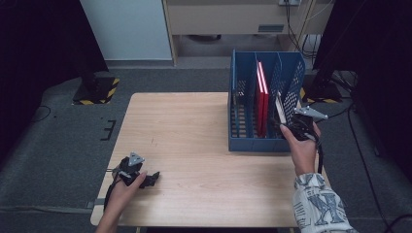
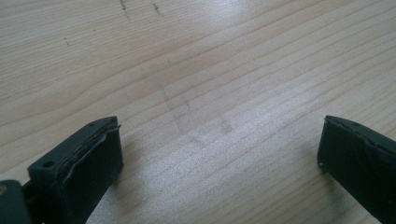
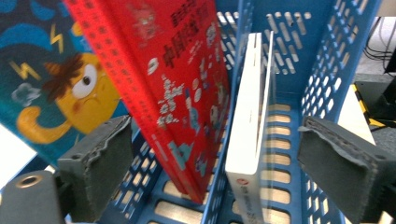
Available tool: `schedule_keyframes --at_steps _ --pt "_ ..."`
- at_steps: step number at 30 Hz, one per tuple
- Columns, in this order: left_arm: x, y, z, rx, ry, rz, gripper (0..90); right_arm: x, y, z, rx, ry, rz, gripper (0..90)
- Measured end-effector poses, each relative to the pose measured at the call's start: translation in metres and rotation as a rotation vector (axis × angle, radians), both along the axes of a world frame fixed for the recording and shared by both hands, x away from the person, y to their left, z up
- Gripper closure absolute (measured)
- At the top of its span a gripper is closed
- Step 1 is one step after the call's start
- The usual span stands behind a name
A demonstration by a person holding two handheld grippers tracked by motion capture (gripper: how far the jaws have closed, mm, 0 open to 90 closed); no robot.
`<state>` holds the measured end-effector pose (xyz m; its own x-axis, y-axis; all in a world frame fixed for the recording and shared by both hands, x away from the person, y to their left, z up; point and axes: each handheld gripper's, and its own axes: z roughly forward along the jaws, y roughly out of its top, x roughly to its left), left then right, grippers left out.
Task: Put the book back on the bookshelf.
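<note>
A blue slotted file rack [image 1: 257, 144] stands at the table's back right. Red books [image 1: 262, 97] stand upright in its middle slot, and a white book [image 1: 280, 109] leans in the right slot. My right gripper [image 1: 286, 125] is held at the rack's front right corner. In the right gripper view it [image 3: 219, 140] is open, with the white book's spine [image 3: 250, 116] between the jaws and clear of both pads. The red book [image 3: 182, 79] and a blue cartoon cover [image 3: 60, 84] lie to its left. My left gripper [image 1: 154, 177] rests near the table's front left, open [image 2: 219, 154] over bare wood.
The wooden table [image 1: 194, 136] is bare between the two hands. A black stand base with hazard tape [image 1: 97, 90] sits on the floor at the back left. Cables [image 1: 359, 145] trail along the floor on the right.
</note>
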<state>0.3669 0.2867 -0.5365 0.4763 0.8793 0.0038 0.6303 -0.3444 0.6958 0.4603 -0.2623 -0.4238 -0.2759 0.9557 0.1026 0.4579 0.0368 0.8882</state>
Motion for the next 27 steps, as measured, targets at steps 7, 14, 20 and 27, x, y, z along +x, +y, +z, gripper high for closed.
schedule_keyframes --at_steps 7,14,20,27 --pt "0.000 0.000 0.000 0.000 0.000 0.000 0.0 -0.008 0.007 0.004 -0.004 -0.011 0.045 9.5" --pt "0.000 0.000 0.000 0.000 0.000 0.000 0.0 -0.017 0.013 0.008 -0.010 -0.018 0.060 10.9" --pt "0.000 0.000 0.000 0.001 0.000 -0.001 0.0 -0.023 0.014 0.011 0.002 -0.022 0.079 10.8" --pt "0.000 0.000 0.000 0.000 0.000 0.000 0.0 -0.035 0.017 0.011 0.006 -0.025 0.106 10.6"
